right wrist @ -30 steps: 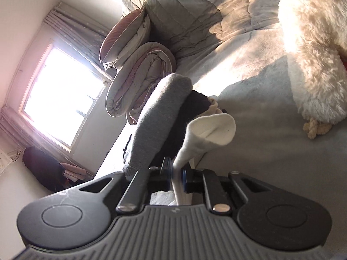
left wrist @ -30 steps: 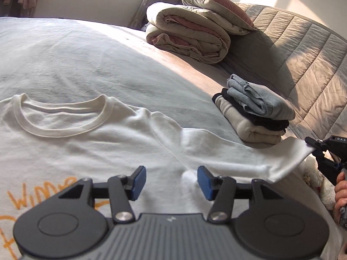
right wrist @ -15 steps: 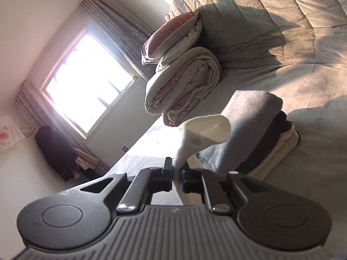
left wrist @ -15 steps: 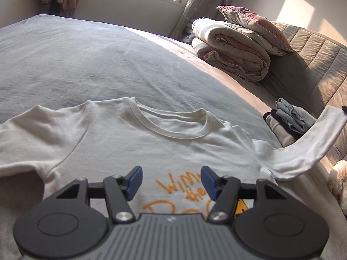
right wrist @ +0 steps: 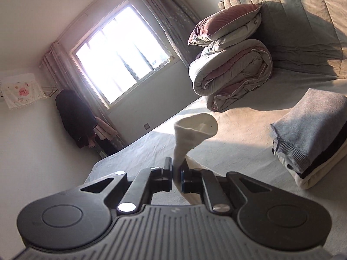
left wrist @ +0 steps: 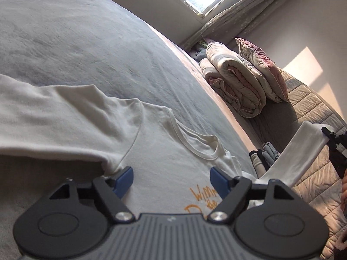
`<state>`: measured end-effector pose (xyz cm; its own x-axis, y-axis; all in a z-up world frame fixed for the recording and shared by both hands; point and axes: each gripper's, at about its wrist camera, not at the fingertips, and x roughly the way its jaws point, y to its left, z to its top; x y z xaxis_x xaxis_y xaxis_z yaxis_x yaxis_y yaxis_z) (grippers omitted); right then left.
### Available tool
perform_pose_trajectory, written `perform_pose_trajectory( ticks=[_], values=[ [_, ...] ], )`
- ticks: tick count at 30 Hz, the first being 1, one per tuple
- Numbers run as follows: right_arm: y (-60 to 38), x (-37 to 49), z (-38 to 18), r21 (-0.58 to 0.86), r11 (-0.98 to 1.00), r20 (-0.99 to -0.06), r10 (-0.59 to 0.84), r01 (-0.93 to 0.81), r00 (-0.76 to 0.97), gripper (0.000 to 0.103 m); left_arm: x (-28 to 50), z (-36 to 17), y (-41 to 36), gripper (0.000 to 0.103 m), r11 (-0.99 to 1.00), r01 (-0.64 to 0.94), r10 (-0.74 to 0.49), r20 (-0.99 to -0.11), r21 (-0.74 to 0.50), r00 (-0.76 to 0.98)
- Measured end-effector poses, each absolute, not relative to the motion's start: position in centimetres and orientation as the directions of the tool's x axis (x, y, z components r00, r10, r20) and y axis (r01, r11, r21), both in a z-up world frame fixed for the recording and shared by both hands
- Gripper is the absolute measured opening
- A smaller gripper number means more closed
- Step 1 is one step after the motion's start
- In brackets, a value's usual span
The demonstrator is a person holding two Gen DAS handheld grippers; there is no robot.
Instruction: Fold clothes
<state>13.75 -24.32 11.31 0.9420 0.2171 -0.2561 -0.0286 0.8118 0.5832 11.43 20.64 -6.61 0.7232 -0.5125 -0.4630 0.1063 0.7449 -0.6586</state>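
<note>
1. Your left gripper (left wrist: 171, 181) hangs with its blue pads spread wide and nothing between them, just above the white sweatshirt (left wrist: 138, 143) lying flat on the grey bed (left wrist: 76, 43).
2. Your right gripper (right wrist: 177, 174) is clamped on the sweatshirt's sleeve cuff (right wrist: 194, 127) — in the left view that sleeve (left wrist: 301, 153) rises off the bed at the right.
3. A folded pile (right wrist: 312, 134) — grey on top — sits on the bed to the right, with a rolled duvet (right wrist: 232, 75) farther back.
</note>
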Motion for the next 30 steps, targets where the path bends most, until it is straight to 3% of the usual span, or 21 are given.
perform_pose_trajectory(
  ticks=[13, 20, 28, 30],
  values=[
    [-12.7, 16.0, 7.9, 0.563, 0.817, -0.319, 0.355, -0.126, 0.879, 0.011, 12.7, -8.9, 22.9, 0.086, 0.494, 0.132, -0.672, -0.282, -0.859, 0.685],
    [-6.5, 15.4, 2.6, 0.53, 0.832, -0.428, 0.431, -0.165, 0.794, 0.011, 13.4, -10.5, 23.7, 0.086, 0.344, 0.12, -0.706, -0.173, -0.931, 0.687],
    [-2.6, 13.5, -2.1, 0.477, 0.851, -0.547, 0.484, -0.222, 0.683, 0.011, 13.6, -10.3, 23.1, 0.086, 0.357, 0.115, -0.708, -0.188, -0.927, 0.681],
    [-1.6, 12.9, -3.3, 0.464, 0.854, -0.575, 0.494, -0.238, 0.652, 0.017, 13.6, -10.1, 23.0, 0.085, 0.378, 0.109, -0.71, -0.212, -0.919, 0.672]
  ],
)
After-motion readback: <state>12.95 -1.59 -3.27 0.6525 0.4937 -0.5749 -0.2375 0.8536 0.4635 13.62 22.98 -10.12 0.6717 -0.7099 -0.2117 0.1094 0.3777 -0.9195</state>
